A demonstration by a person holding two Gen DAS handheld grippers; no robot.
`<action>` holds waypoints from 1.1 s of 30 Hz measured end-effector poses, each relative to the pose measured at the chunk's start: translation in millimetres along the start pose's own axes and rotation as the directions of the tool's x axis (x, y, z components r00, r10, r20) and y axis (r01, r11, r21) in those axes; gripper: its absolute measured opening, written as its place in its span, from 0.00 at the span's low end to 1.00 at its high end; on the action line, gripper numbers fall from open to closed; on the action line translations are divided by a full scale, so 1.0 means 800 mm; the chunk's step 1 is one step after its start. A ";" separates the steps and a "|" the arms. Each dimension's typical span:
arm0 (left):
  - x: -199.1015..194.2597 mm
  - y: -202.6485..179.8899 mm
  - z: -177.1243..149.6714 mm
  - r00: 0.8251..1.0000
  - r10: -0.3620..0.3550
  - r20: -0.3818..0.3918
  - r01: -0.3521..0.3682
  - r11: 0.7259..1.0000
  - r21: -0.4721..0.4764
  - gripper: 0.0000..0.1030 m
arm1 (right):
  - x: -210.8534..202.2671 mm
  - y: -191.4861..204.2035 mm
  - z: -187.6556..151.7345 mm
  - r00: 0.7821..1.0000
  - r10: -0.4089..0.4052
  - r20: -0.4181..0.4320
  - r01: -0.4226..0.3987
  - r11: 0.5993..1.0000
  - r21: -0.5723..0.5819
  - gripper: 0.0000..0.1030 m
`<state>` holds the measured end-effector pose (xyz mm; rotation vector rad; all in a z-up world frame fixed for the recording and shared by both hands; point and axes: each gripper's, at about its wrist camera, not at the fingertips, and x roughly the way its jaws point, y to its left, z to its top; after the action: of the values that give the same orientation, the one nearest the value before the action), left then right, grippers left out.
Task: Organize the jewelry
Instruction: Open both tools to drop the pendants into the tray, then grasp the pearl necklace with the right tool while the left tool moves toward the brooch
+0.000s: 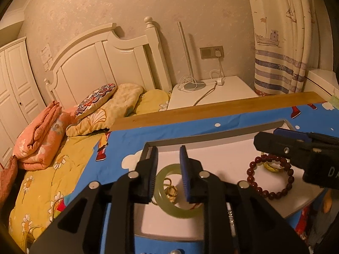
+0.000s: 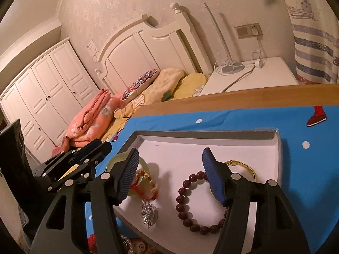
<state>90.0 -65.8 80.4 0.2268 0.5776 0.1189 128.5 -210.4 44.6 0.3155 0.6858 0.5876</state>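
Note:
A shallow white tray [image 1: 211, 136] [image 2: 201, 134] lies on a blue cartoon cloth. In it are a pale green jade bangle [image 1: 180, 212], a small gold piece [image 1: 170, 191] inside that bangle, a dark red bead bracelet [image 1: 251, 178] [image 2: 180, 199], a gold bangle [image 2: 247, 167] and a silver pendant [image 2: 149, 213]. My left gripper [image 1: 168, 165] hovers over the jade bangle, jaws slightly apart and not pressing it. My right gripper [image 2: 170, 154] is wide open above the bead bracelet, which lies flat on the tray. One finger hides part of the gold bangle.
The table's wooden edge [image 1: 211, 108] runs behind the tray. Beyond it is a bed with a yellow quilt [image 1: 42, 186] and a folded pink blanket [image 1: 40, 139]. A white nightstand [image 1: 228, 91] carries a lamp and cable. A pearl strand [image 2: 127, 243] lies by the tray's near corner.

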 end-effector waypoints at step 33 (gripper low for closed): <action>-0.134 0.125 -0.151 0.975 -0.219 0.032 0.222 0.963 -0.150 0.93 | -0.118 0.061 -0.119 0.993 -0.105 -0.051 0.102 0.993 -0.059 0.84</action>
<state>-70.5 34.3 63.2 0.0129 0.5719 -0.0546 -14.2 -220.5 44.3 0.2115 0.7321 0.5173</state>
